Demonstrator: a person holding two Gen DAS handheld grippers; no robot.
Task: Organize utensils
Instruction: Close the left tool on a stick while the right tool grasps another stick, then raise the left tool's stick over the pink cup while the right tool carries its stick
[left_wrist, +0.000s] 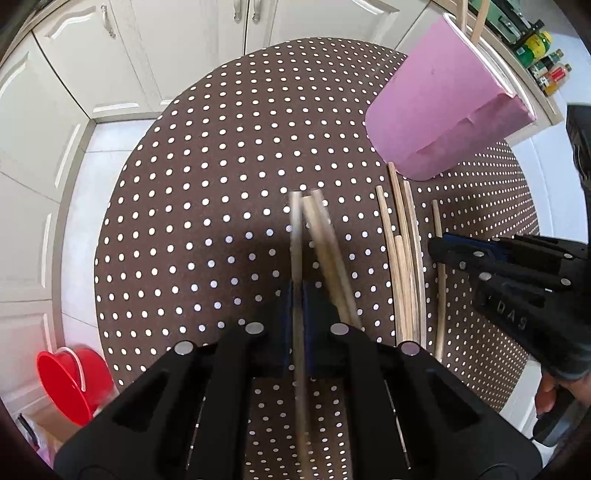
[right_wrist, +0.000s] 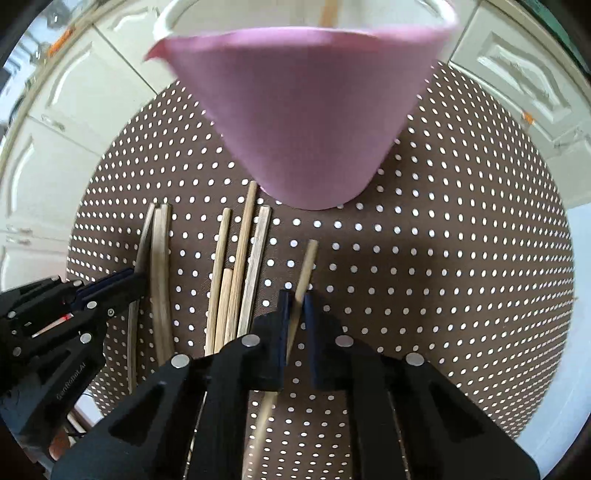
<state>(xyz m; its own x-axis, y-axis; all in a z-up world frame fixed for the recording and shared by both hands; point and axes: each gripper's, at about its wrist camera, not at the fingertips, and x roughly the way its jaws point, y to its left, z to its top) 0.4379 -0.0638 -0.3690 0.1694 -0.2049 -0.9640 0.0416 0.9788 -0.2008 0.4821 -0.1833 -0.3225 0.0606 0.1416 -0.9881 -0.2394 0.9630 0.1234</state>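
Several wooden chopsticks (left_wrist: 404, 266) lie side by side on the brown dotted tablecloth (left_wrist: 207, 206); they also show in the right wrist view (right_wrist: 236, 273). A pink cup (left_wrist: 439, 107) stands behind them, seen close in the right wrist view (right_wrist: 306, 122), with sticks poking out of its top. My left gripper (left_wrist: 297, 295) is shut on one chopstick (left_wrist: 296, 240), with two more (left_wrist: 328, 254) beside it, lifted and blurred. My right gripper (right_wrist: 294, 306) is shut on a single chopstick (right_wrist: 306, 269); it also shows in the left wrist view (left_wrist: 443, 245).
A red bucket (left_wrist: 72, 384) sits on the floor at lower left. White cabinet doors (left_wrist: 92, 55) surround the round table. Bottles (left_wrist: 543, 55) stand on a shelf at upper right. The table edge drops off close on all sides.
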